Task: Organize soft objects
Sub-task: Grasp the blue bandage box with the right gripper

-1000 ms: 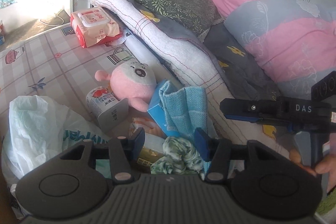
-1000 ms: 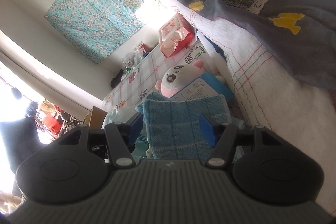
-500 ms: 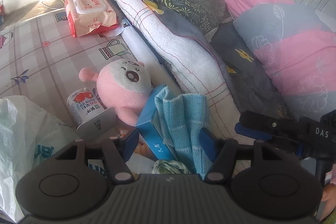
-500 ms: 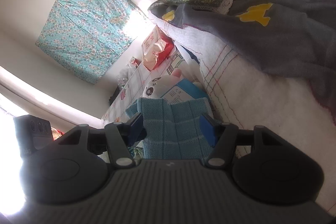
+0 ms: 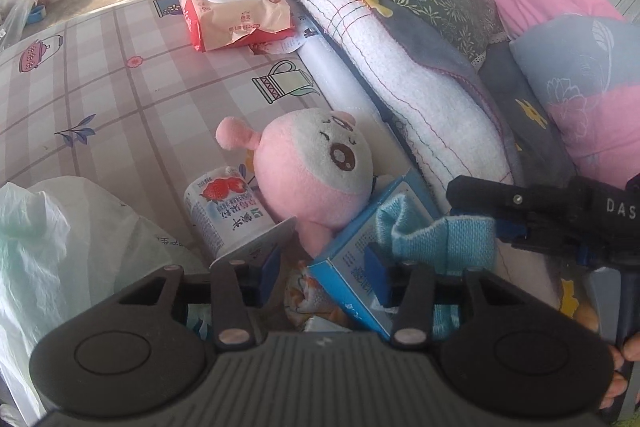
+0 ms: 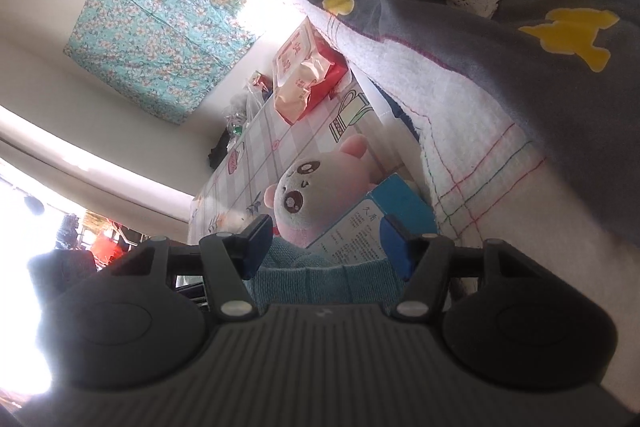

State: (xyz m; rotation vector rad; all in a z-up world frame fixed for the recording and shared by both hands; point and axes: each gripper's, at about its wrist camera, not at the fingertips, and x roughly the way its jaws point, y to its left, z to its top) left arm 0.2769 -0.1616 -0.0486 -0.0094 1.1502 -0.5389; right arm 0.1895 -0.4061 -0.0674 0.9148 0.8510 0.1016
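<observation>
Progress early: right claw (image 6: 326, 247) spread around blue cloth (image 5: 448, 239), left claw (image 5: 322, 269) released, plush (image 5: 316, 175) untouched mid-frame.

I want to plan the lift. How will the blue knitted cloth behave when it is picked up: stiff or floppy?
Probably floppy: the blue knitted cloth already folds and sags over the blue box. It looks light and thin, so it likely drapes from the right gripper. Its knit seems unlikely to slip.
</observation>
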